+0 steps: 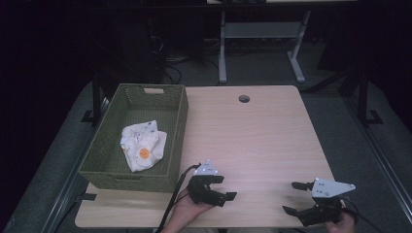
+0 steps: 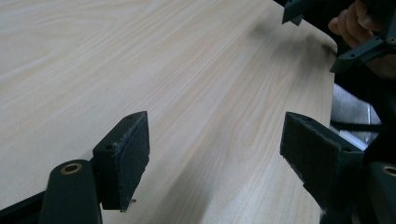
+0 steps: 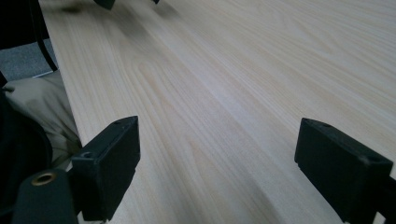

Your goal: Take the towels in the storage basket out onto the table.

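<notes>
while both grippers hover over the near edge of the wooden table [image 1: 252, 126], neither holds anything. the green woven basket [image 1: 177, 121] stands on the table's left side, and inside it lies a crumpled white cloth [image 1: 143, 144] with an orange spot. the left gripper [image 1: 224, 187] sits just to the right of the basket's near corner, its jaws spread wide apart with bare tabletop between them, as the left gripper view [image 2: 212, 154] confirms. the right gripper [image 1: 293, 197] is well apart from the basket, near the table's right near corner, jaws likewise parted over bare wood [image 3: 217, 158].
</notes>
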The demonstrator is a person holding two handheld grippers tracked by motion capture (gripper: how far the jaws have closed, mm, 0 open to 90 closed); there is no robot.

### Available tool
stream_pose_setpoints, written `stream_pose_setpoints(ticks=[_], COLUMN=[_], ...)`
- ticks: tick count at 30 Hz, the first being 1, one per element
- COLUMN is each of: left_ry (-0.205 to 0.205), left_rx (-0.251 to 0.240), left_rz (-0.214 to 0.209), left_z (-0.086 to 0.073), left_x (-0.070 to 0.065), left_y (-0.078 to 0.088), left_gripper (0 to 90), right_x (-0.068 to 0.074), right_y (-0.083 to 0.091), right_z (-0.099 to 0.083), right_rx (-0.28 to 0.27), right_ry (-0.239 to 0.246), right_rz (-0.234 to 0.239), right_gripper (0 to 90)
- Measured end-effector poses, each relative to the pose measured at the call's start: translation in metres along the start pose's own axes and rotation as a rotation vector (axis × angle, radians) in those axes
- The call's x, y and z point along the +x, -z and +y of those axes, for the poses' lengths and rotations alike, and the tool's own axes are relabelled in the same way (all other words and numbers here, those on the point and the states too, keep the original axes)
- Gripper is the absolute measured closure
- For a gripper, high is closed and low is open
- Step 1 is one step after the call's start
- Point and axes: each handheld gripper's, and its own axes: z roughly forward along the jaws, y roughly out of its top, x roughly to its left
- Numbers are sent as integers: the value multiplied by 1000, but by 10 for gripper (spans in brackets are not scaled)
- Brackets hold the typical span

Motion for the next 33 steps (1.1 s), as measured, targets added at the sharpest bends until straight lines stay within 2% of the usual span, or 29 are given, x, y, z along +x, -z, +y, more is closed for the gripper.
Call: stream_pose_setpoints(ticks=[3,8,9,14,15,16,19,21,24,28,30,31,33], left_ry=[-42,-67,-101,-130,-147,-147,-190,-203,-203,-181,-188,-178,-182], left_rx=[16,42,68,123,142,142,149,150,151,168,178,185,194], left_rz=[13,27,35,11,9,9,24,35,38,-2,-4,-30,-26], left_z=[17,32,38,49,51,51,59,64,72,80,84,87,89], left_x=[0,2,0,-3,-3,-3,-7,-6,-3,3,6,11,12], left_y=[0,-3,-3,-1,0,0,6,11,18,23,26,29,31], left_gripper=[242,242,242,256,257,258,259,259,259,259,258,258,258], right_x=[0,0,0,-1,-1,-1,0,0,0,0,0,-1,-1], right_y=[0,-1,-1,1,1,1,1,0,0,0,0,0,0], right_z=[0,-1,-1,-1,-1,-1,-1,-1,-1,-1,-1,-1,-1], right_rx=[-2,0,-3,-7,-8,-9,-9,-11,-13,-13,-10,-14,-15], right_ry=[0,-8,-6,-8,-8,-8,-5,-4,-1,-2,-6,-3,-4], right_rz=[-1,-1,1,0,0,0,0,0,-1,1,2,-1,-2], right_gripper=[138,138,138,138,138,138,138,138,138,138,138,138,138])
